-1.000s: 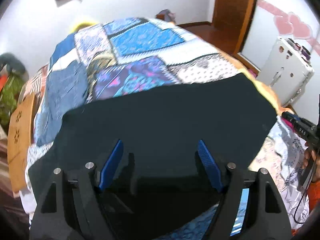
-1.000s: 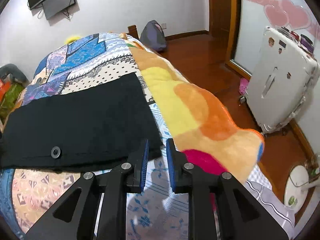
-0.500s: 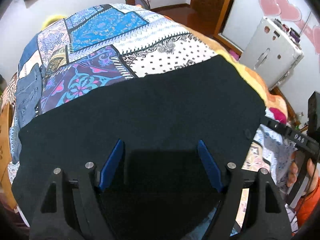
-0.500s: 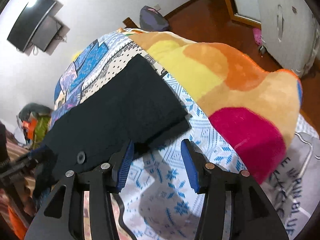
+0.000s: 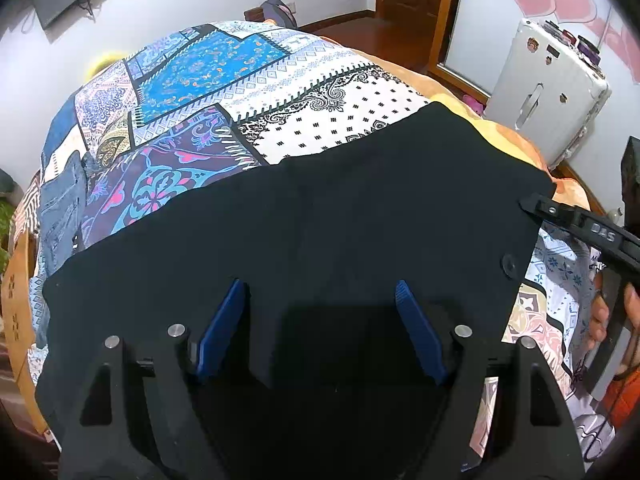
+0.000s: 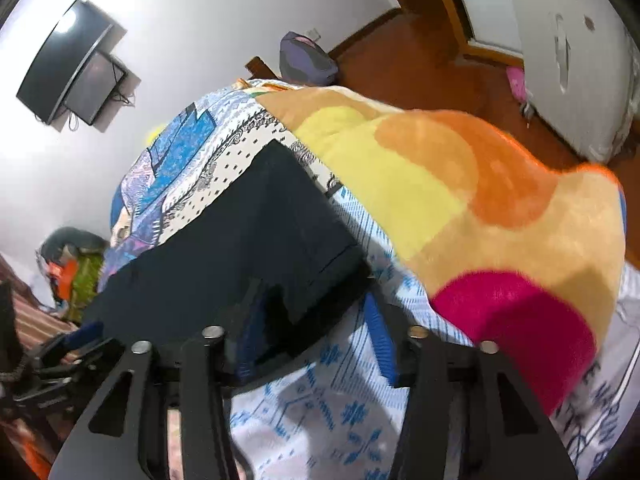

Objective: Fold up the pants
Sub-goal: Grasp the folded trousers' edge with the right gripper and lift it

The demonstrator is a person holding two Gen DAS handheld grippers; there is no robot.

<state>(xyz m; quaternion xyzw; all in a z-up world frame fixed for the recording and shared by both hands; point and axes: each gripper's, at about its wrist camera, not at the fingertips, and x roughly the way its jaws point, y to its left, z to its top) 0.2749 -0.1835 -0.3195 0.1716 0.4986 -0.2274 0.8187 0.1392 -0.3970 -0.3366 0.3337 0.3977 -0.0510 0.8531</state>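
Observation:
Black pants [image 5: 312, 216] lie flat across a patchwork bedspread, with a dark button [image 5: 509, 261] near their right edge. My left gripper [image 5: 320, 312] is open, jaws wide, low over the near part of the pants. My right gripper [image 6: 312, 320] is open, and the right corner of the pants [image 6: 256, 248] lies between its blue pads [image 6: 380, 336]. In the left wrist view the right gripper [image 5: 532, 206] reaches the pants' right edge from the side, held by a hand.
The patchwork bedspread [image 5: 224, 80] covers the bed, with an orange and yellow blanket [image 6: 460, 184] on its right side. A white suitcase [image 5: 548, 92] stands on the wood floor. Folded jeans [image 5: 60, 208] lie at the left. A TV [image 6: 68, 64] hangs on the wall.
My right gripper opened from nearly shut and moved in around the pants' right corner. My left gripper stayed open and moved further over the pants.

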